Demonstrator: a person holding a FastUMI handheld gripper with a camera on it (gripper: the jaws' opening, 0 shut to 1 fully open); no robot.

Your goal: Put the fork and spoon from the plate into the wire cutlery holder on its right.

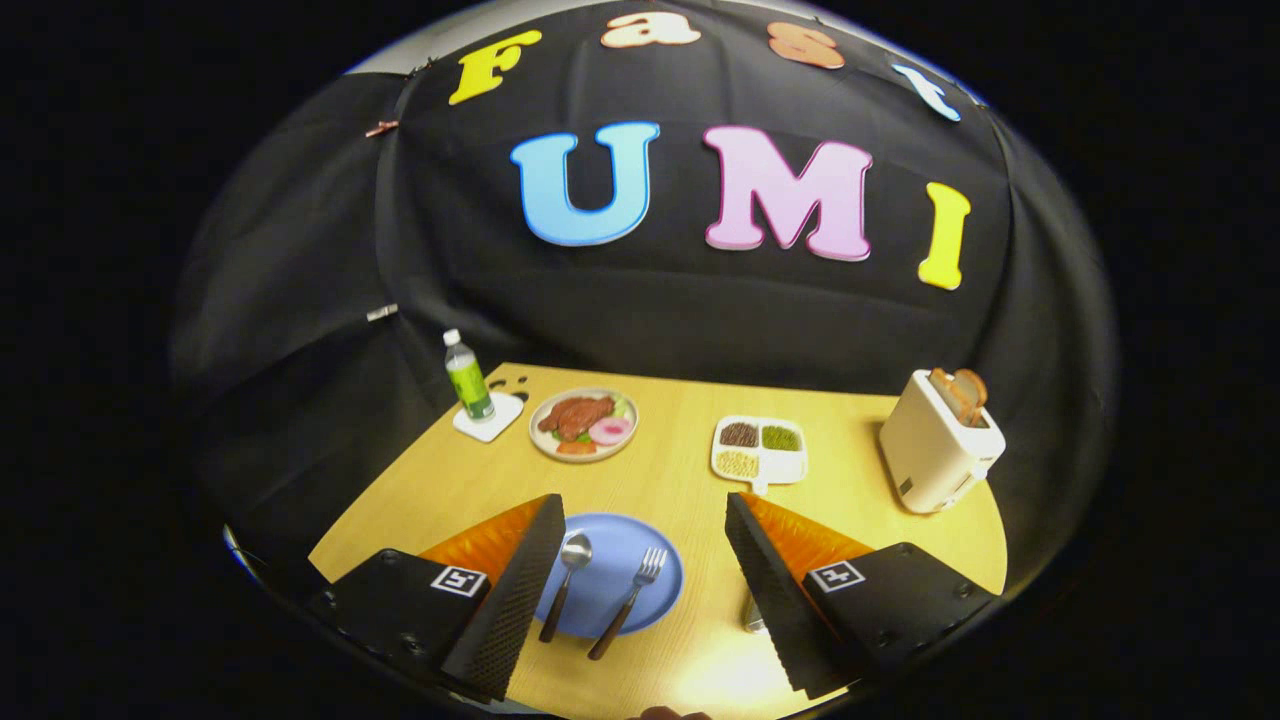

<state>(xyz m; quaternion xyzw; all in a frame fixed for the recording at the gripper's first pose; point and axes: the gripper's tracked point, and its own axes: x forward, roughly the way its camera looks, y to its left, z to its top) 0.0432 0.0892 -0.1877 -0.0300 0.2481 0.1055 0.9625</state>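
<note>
A blue plate [625, 560] lies on the wooden table between my two fingers. On it rest a spoon [566, 583] on the left and a fork [630, 600] on the right, both with dark handles pointing toward me. My gripper [640, 515] hangs open above the plate with nothing between its fingers. A small bit of metal [752, 612] shows just behind the right finger, to the right of the plate; most of it is hidden, so I cannot tell whether it is the wire cutlery holder.
Beyond the fingers sit a plate of food [584, 424], a white divided tray with grains [759, 450], a green bottle [467, 377] on a white coaster and a cream toaster [940, 440] with bread at the far right.
</note>
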